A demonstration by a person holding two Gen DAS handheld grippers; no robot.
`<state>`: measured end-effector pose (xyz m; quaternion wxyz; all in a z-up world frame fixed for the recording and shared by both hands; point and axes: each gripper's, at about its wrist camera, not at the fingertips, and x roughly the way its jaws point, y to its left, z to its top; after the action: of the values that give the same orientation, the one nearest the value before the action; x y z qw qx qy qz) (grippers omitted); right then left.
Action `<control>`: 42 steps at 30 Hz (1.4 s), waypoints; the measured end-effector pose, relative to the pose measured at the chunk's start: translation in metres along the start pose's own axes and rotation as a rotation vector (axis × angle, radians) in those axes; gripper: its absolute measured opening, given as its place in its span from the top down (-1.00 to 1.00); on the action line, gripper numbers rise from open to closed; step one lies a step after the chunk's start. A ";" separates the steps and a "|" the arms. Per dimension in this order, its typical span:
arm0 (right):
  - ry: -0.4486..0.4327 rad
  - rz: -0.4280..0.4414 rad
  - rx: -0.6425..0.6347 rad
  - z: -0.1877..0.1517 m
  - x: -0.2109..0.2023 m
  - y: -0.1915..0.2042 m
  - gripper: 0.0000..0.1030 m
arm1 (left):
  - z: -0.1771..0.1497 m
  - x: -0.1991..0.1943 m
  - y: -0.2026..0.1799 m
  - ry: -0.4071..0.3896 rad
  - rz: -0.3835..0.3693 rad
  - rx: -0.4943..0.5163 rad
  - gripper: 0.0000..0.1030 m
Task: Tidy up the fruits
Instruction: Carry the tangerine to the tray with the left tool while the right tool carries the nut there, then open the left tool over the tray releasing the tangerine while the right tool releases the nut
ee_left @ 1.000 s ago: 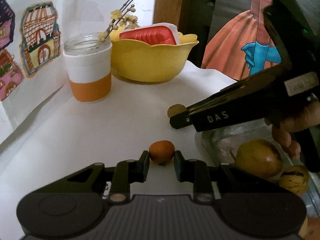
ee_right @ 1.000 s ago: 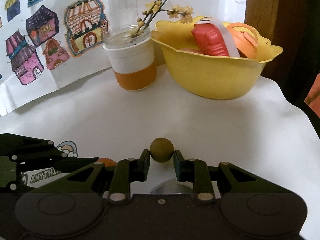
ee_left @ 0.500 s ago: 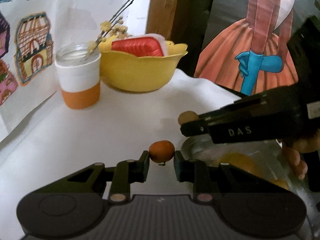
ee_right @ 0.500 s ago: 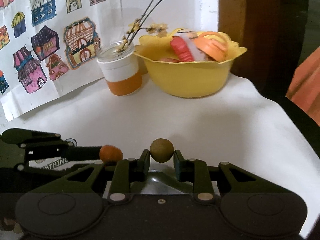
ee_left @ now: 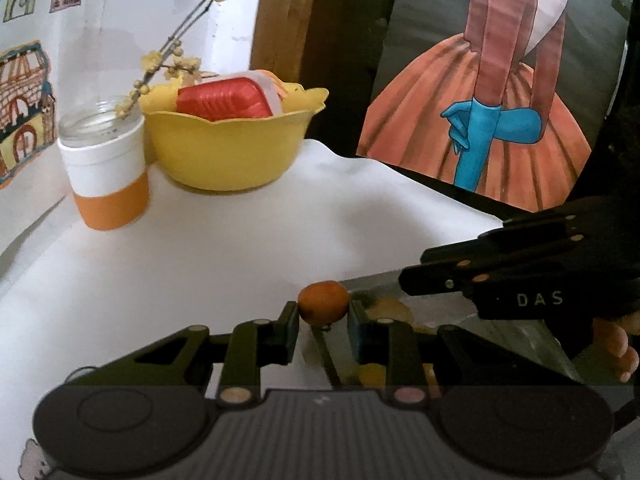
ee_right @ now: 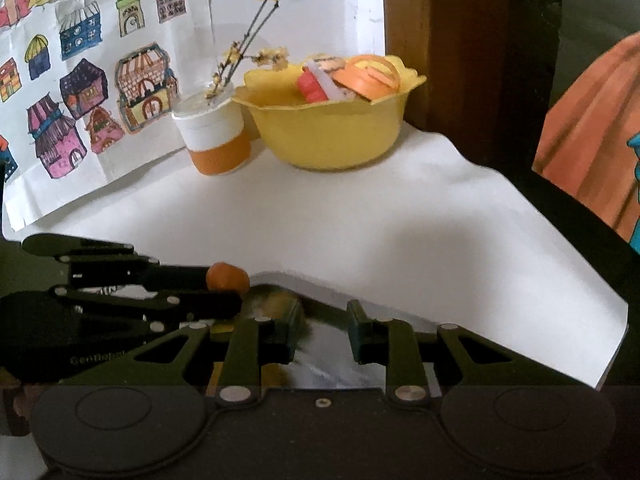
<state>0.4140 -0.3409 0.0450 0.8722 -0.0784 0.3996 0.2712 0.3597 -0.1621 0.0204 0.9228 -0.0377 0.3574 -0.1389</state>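
Left wrist: hand-held gripper [ee_left: 323, 320] pinches smooth round orange fruit [ee_left: 323, 303].

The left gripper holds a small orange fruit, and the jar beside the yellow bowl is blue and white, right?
No, the jar is white and orange, not blue; the left wrist view shows it. It does stand beside the yellow bowl, and the left gripper holds the orange fruit.
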 end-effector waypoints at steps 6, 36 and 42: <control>0.001 0.000 0.023 -0.006 -0.002 -0.004 0.45 | -0.001 0.005 -0.004 0.010 -0.006 -0.003 0.45; -0.020 0.000 0.049 -0.012 -0.018 0.001 0.04 | -0.021 -0.009 0.009 0.018 -0.037 -0.031 0.44; -0.025 0.004 0.047 -0.015 -0.024 0.006 0.01 | -0.031 -0.017 0.006 0.009 -0.059 0.017 0.44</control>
<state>0.3888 -0.3509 0.0532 0.8781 -0.0537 0.3951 0.2646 0.3283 -0.1509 0.0079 0.9170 -0.0397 0.3591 -0.1692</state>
